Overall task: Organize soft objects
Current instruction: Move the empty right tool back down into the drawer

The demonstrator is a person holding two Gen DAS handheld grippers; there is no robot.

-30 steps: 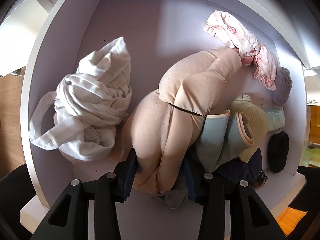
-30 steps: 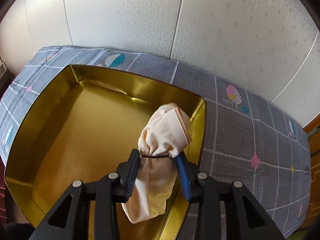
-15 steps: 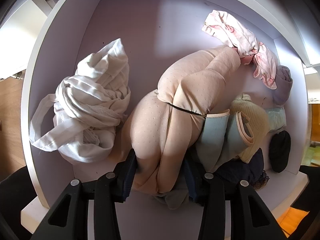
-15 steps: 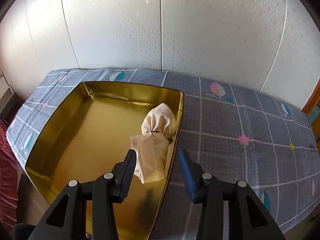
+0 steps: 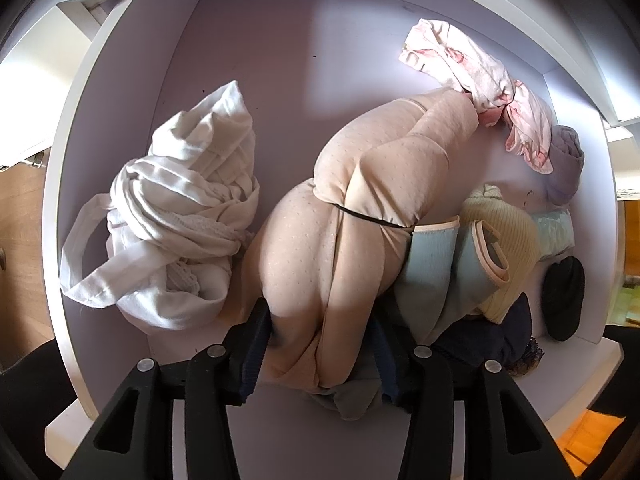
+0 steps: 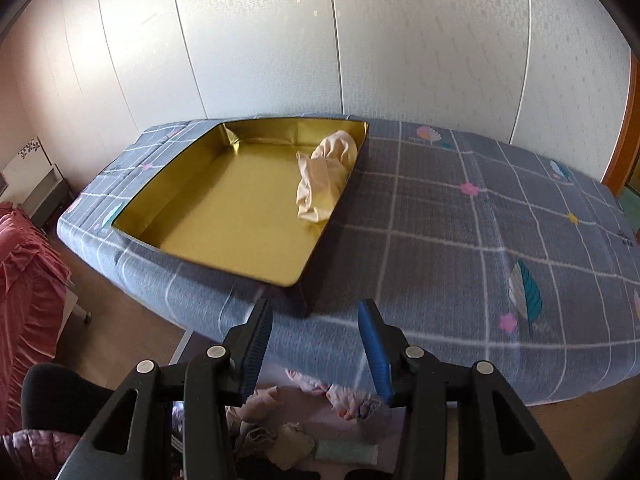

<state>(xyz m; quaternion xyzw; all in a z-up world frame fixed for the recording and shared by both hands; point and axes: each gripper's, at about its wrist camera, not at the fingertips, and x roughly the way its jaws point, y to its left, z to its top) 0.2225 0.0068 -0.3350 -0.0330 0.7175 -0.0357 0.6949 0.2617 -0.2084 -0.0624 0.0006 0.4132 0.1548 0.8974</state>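
Left wrist view: the left gripper [image 5: 320,350], at lower centre, had just been easing its jaws wider, yet its pads still pressed the peach dotted fabric bundle tied with a black band [image 5: 352,216] inside the white drawer [image 5: 256,40], beside a crumpled white cloth [image 5: 176,224] at left. Right wrist view: the right gripper [image 6: 314,346], jaws parted with nothing between them, faced the gold metal tray [image 6: 224,216] on the grey checked bedspread [image 6: 480,232]; a smaller peach tied bundle [image 6: 326,174] lay against the tray's right wall. Likely risk (a judgement only): the loosening left grip could let the bulky bundle slip, or snag neighbouring garments on lifting.
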